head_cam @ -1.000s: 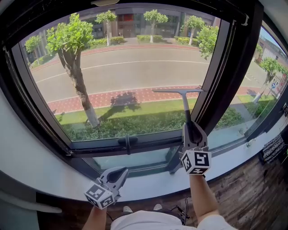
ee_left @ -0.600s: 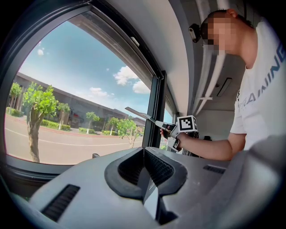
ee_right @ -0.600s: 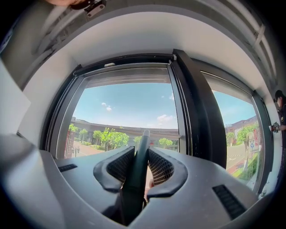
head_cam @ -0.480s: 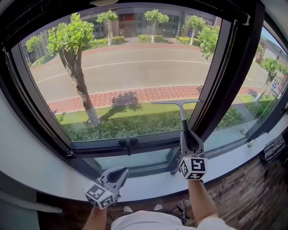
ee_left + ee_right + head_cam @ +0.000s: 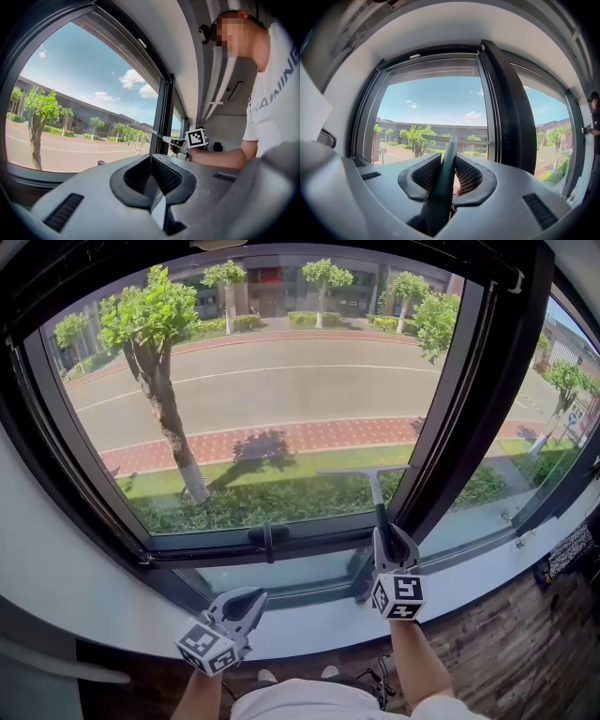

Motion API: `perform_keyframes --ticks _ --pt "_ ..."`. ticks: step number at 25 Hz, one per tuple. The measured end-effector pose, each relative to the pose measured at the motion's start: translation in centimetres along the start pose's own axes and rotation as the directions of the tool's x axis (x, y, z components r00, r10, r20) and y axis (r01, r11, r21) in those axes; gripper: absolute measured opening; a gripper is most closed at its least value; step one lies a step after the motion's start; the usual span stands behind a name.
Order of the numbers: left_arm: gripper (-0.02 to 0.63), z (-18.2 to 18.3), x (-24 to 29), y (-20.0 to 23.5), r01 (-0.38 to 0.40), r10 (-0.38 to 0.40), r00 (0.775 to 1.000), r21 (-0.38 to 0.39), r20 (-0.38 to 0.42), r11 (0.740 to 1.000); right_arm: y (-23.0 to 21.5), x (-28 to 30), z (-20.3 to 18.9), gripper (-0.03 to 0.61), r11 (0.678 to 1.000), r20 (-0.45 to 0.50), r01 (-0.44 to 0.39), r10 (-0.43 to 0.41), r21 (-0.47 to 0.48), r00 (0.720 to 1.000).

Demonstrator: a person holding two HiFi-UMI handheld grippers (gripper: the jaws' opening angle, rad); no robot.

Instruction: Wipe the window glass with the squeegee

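The left tool hangs idle, jaws together on nothing. The right tool is clamped on the dark-handled T-shaped squeegee, whose blade stands just ahead, against the clear window glass, low near the black window frame. This pass looks nearly spent; next, lift and reset the blade high.

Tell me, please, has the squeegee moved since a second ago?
Yes. The squeegee has slid down the window glass, closer to the bottom frame.
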State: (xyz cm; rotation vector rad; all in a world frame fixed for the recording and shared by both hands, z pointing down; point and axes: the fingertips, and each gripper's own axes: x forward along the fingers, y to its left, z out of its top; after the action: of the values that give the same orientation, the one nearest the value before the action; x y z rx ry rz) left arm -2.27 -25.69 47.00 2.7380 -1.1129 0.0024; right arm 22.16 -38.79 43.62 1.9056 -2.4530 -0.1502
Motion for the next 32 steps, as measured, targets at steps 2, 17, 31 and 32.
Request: perform_keyframes --ticks 2,17,31,32 --pt "0.023 0.0 0.0 0.0 -0.001 0.001 1.000 0.000 0.000 1.000 0.1 0.0 -0.8 0.100 1.000 -0.018 -0.003 0.003 0.008 1.000" --pt "0.023 -0.7 -0.6 -0.2 0.001 -0.002 1.000 -0.005 -0.010 1.000 0.8 -0.5 -7.2 0.099 0.999 -0.168 -0.018 0.024 0.040 0.985" --pt "0.023 -1.1 -1.2 -0.8 -0.007 0.007 1.000 -0.015 -0.024 1.000 1.6 -0.4 -12.1 0.098 0.997 -0.262 -0.076 0.075 0.007 0.962" --pt "0.023 -1.1 -1.3 -0.8 -0.010 0.009 1.000 -0.016 -0.024 1.000 1.7 -0.4 -12.5 0.100 0.997 -0.270 -0.076 0.075 0.006 0.960"
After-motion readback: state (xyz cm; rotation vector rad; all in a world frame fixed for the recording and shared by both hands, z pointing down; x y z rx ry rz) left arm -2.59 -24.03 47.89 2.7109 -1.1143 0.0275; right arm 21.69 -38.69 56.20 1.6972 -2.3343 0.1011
